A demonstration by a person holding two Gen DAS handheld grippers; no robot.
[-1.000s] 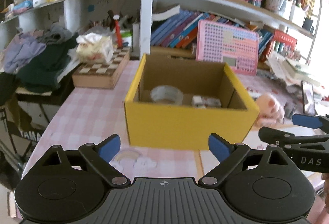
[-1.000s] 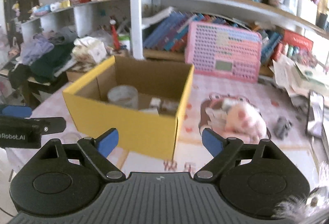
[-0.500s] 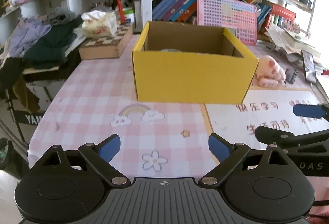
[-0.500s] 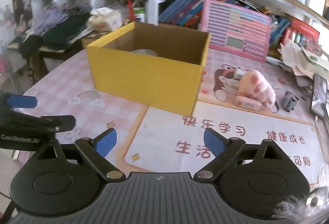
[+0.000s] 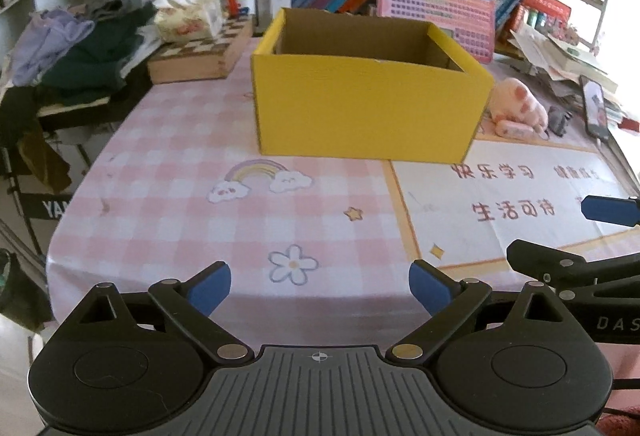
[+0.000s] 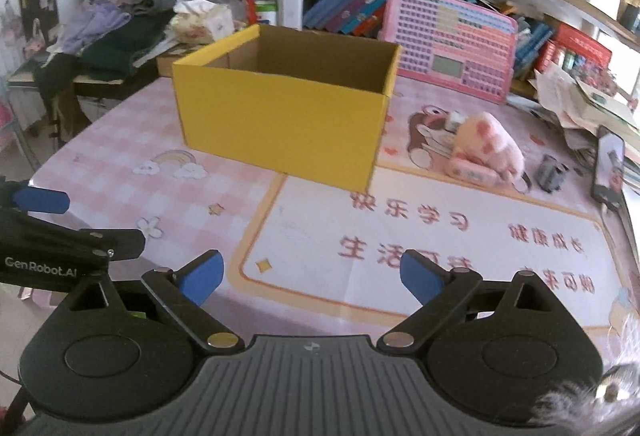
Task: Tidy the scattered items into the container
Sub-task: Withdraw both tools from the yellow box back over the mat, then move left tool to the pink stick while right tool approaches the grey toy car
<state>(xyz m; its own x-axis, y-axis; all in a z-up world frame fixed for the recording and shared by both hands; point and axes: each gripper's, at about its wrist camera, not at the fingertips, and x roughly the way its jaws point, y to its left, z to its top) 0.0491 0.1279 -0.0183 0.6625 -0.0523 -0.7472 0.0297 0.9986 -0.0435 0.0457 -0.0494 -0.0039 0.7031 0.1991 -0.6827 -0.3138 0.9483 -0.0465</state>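
Observation:
A yellow cardboard box (image 5: 368,107) stands open on the pink checked tablecloth; it also shows in the right wrist view (image 6: 280,119). Its contents are hidden from this low angle. A pink plush paw (image 6: 490,143) lies right of the box, with a small pink case (image 6: 472,171) in front of it and a small grey object (image 6: 550,171) further right. My left gripper (image 5: 320,286) is open and empty near the table's front edge. My right gripper (image 6: 310,276) is open and empty over the white mat, beside the left one.
A chessboard box (image 5: 200,51) with a tissue pack sits at the back left beside a clothes pile (image 5: 80,43). A pink toy keyboard (image 6: 448,43) leans on the bookshelf. A phone (image 6: 608,167) and papers lie at the right edge.
Both grippers have pulled back from the box and dropped lower, toward the table's front edge. The box interior, with a tape roll seen earlier, is out of sight now.

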